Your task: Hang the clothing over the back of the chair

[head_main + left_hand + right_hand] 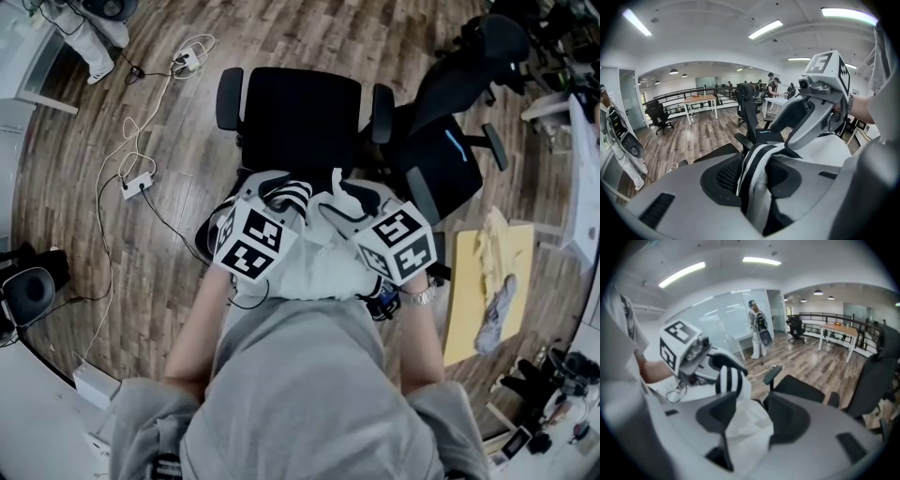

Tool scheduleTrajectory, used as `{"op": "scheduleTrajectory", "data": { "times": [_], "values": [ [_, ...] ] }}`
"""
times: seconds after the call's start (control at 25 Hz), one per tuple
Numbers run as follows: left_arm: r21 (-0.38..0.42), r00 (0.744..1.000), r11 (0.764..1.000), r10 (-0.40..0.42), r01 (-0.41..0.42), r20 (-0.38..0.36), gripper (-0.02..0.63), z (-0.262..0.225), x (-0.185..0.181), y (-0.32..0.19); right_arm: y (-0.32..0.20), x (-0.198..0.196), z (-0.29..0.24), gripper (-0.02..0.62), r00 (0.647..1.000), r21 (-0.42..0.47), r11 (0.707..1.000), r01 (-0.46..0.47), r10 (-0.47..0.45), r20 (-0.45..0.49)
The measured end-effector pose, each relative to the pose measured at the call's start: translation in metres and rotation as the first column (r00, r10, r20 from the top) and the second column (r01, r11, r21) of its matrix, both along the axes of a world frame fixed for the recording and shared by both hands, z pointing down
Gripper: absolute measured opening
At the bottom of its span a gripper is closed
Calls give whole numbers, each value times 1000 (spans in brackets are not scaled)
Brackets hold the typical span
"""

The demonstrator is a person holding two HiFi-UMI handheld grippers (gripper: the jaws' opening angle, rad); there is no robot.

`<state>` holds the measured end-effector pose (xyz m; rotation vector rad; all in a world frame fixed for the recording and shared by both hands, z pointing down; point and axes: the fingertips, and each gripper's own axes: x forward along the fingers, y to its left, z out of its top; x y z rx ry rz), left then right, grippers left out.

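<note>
A white garment (314, 262) with black stripes lies bunched over the back of a black office chair (300, 117), right in front of me. My left gripper (279, 195) is at its left part. In the left gripper view the striped fold (752, 164) runs loosely between the parted jaws of the left gripper (757, 168). My right gripper (345, 204) stands open at the right part. Its own view has the right gripper (749, 414) with white cloth (745, 427) hanging between wide jaws, clear of the right pad.
A second black chair (450, 141) stands close at the right. A yellow board (469, 300) with pale cloths lies at the right. Cables and a power strip (138, 185) trail on the wooden floor at the left. Desks (701, 100) and people are far off.
</note>
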<state>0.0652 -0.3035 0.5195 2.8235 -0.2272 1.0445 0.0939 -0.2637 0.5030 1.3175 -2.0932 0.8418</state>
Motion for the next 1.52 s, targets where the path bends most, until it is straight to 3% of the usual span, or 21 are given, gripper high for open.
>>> {"op": "scheduleTrajectory", "data": {
  "times": [0.12,0.28,0.6,0.8,1.0,1.28,1.52],
  "values": [
    [7,1000,1000,2,-2,8,133,0,2,2,1,-23,-15,235,997,43,997,57,-59,52],
    [22,1000,1000,10,-10,11,133,-1,4,6,0,-35,-12,234,995,52,994,97,-98,9],
    [53,997,996,78,-78,11,130,-18,-8,18,-6,-22,-4,235,998,46,997,57,-55,-32],
    [24,995,995,98,-98,-7,141,-27,-17,29,-5,-15,-5,235,999,51,998,29,-27,-31],
    [4,991,991,130,-130,-39,199,-36,-24,44,-5,-11,2,235,998,50,999,9,-6,-62],
    [37,995,998,59,-57,-84,204,-53,-29,39,-2,0,-8,233,996,84,996,-5,12,-86],
    [80,993,997,-9,18,-119,155,-64,-35,34,9,20,-22,203,993,123,991,-56,68,-92]
  ]
}}
